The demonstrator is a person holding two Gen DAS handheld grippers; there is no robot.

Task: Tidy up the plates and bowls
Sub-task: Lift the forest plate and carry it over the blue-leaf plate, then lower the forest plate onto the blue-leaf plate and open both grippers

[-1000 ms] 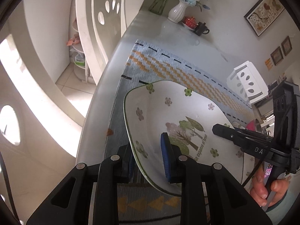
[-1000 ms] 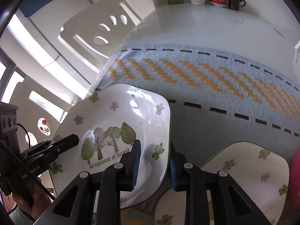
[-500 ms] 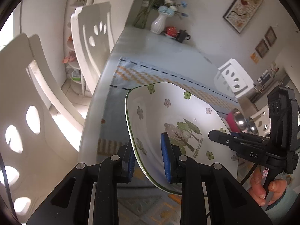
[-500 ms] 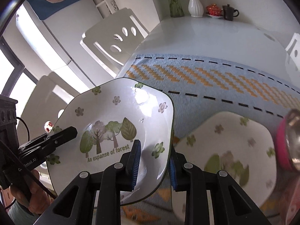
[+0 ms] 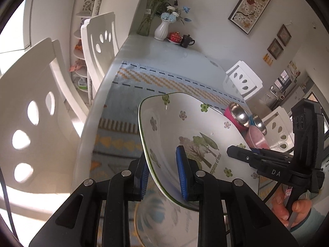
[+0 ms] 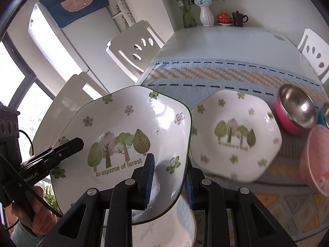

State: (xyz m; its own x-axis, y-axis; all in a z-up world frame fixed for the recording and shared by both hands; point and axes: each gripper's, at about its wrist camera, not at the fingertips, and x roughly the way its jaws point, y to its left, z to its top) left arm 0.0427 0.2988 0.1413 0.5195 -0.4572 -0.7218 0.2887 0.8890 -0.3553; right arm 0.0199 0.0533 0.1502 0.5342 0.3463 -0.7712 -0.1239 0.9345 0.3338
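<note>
Gripping one square white plate [image 6: 123, 135] by opposite rims: left gripper [image 5: 162, 175] and right gripper [image 6: 167, 177], blue fingers [image 5: 182, 177] clamped narrow on its edge. Plate raised above the desk [image 6: 226, 41], tilted; green rim line, scattered flowers, trees, "An expanse of forest". Beneath it, a blurred pale bowl [image 6: 168, 226]. Beyond it, a matching plate [image 6: 236, 135] on the blue mat [image 6: 205, 72], beside pink steel-lined bowls [image 6: 296, 111]. Farthest, a white vase [image 6: 206, 15].
</note>
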